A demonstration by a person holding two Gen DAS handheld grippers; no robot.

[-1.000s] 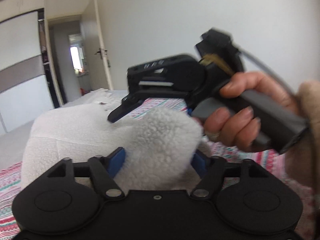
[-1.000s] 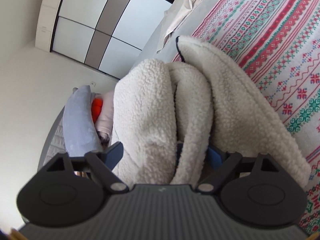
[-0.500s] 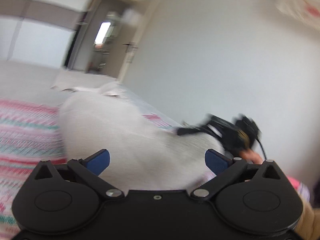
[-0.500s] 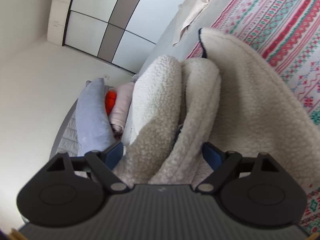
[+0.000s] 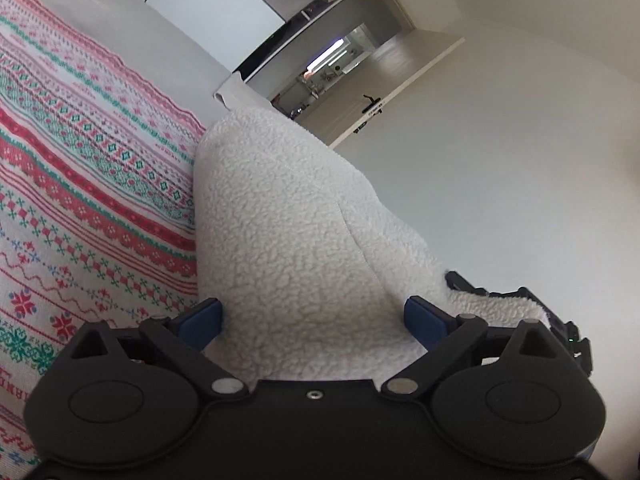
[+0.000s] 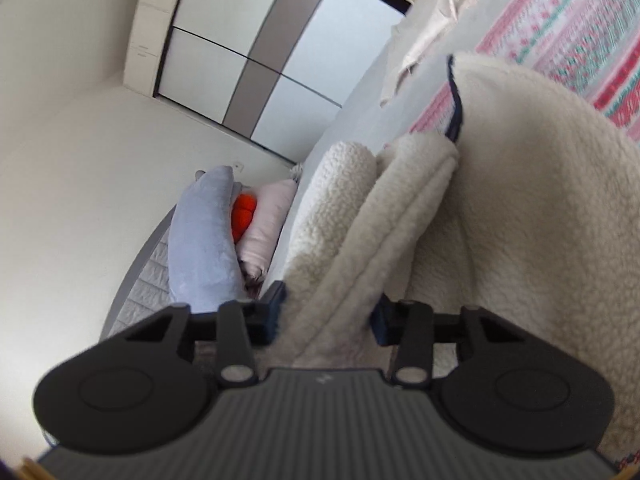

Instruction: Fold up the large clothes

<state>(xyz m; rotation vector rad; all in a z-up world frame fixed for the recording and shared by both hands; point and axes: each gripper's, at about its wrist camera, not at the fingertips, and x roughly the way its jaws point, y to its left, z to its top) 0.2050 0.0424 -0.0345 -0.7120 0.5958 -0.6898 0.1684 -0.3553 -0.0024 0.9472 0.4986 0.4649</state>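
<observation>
A cream fleece garment (image 5: 288, 220) lies bundled on a patterned red, green and white bedspread (image 5: 80, 160). My left gripper (image 5: 312, 320) stands wide around the near end of the bundle. Its jaws are closing, the fleece fills the gap, and the blue pads only flank it. In the right wrist view the same fleece (image 6: 520, 180) shows stacked folds with a dark trim edge. My right gripper (image 6: 328, 316) is closing, its pads squeezing a few folded layers. Part of the right gripper's black body (image 5: 560, 320) pokes out behind the fleece.
A grey-blue pillow (image 6: 200, 232), an orange item (image 6: 244, 212) and a pink pillow (image 6: 268, 224) lie at the bed's head. A white cloth (image 6: 432, 20) rests on the bedspread (image 6: 560, 20) beyond. A wardrobe (image 6: 248, 52) and an open door (image 5: 380, 100) stand behind.
My left gripper let go of the fleece tip, rolled and swung to the bundle's end with jaws wide. The right jaws went from wide to clamped on the folds.
</observation>
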